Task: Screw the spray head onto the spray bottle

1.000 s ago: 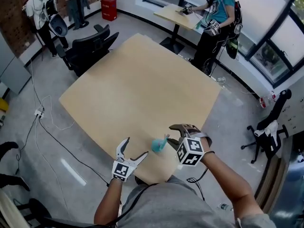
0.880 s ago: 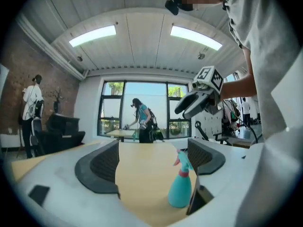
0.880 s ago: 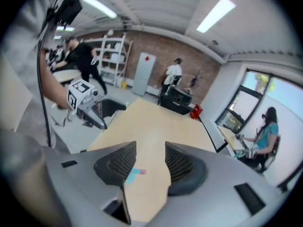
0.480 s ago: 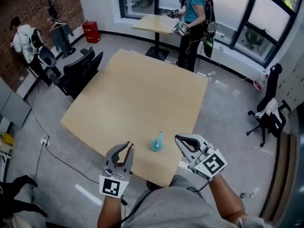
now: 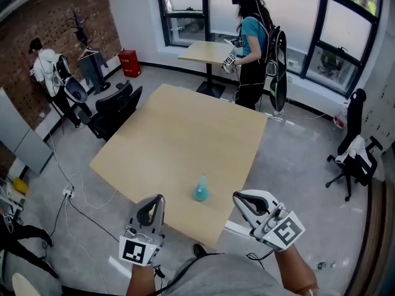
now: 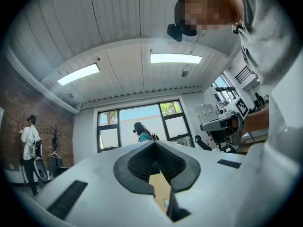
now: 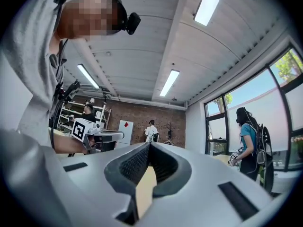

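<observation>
Standing upright near the front edge of the large pale wooden table [image 5: 185, 134], the small teal spray bottle [image 5: 201, 191] is resting by itself, with neither tool touching it. Its top is tapering to a narrow tip, but it is too small to tell whether the spray head is seated on it. The left tool [image 5: 158, 198] is hovering at the lower left of the bottle, out past the table's edge. Its jaws have just been closing and are now pressing together with nothing between them. The right tool [image 5: 237, 196] is hovering at the lower right, also off the table. Its jaws are likewise pressing together on nothing. The bottle is sitting between the two tools in the head view, apart from both. Beyond the table's left corner a black office chair [image 5: 117, 106] is standing, and a person in a teal shirt [image 5: 252, 36] is working at a smaller table [image 5: 207, 52] by the windows.
</observation>
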